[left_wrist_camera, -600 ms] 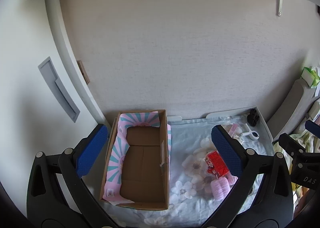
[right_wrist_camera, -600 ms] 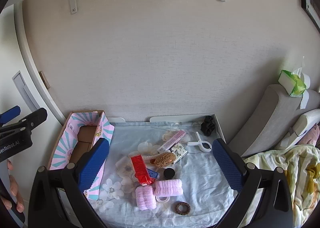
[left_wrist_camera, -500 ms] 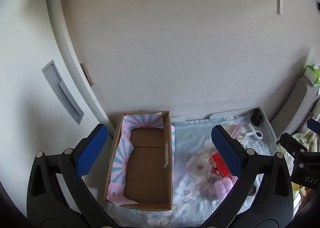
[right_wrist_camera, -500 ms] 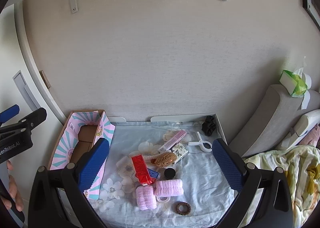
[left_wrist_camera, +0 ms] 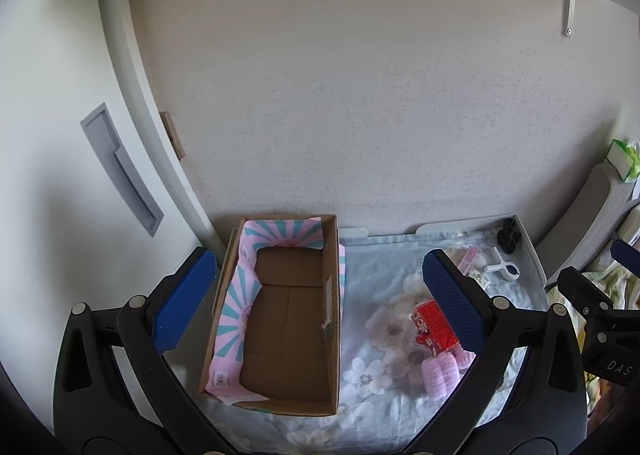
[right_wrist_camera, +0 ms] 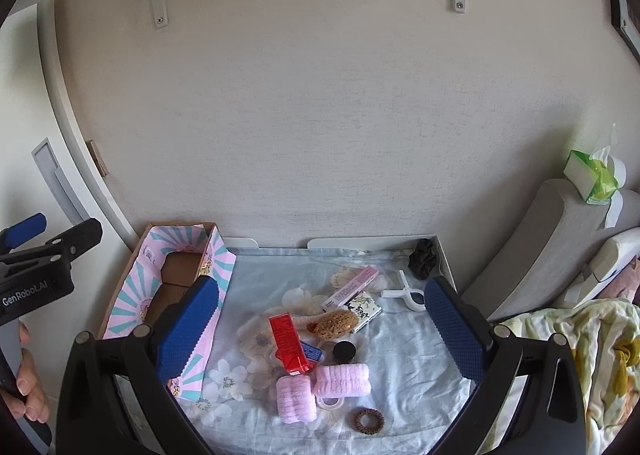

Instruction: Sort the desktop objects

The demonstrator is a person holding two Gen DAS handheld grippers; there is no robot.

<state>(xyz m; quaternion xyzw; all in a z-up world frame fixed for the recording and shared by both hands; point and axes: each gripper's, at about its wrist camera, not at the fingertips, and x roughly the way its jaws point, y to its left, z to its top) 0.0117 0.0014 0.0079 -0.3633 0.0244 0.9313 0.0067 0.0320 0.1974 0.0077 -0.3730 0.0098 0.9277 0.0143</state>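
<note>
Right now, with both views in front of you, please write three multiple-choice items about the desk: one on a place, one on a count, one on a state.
1. Where does the box stand?
A. left of the clutter
B. right of the clutter
C. on the shelf

2. How many pink rolls lie on the cloth?
A. one
B. two
C. four

3. How is the box now?
A. full of things
B. closed by a lid
C. open and empty

Answers:
1 A: in the right wrist view it stands at the left end of the desk, with the red carton and the rest to its right.
2 B: two lie side by side near the front edge.
3 C: the left wrist view shows its bare brown floor.
</note>
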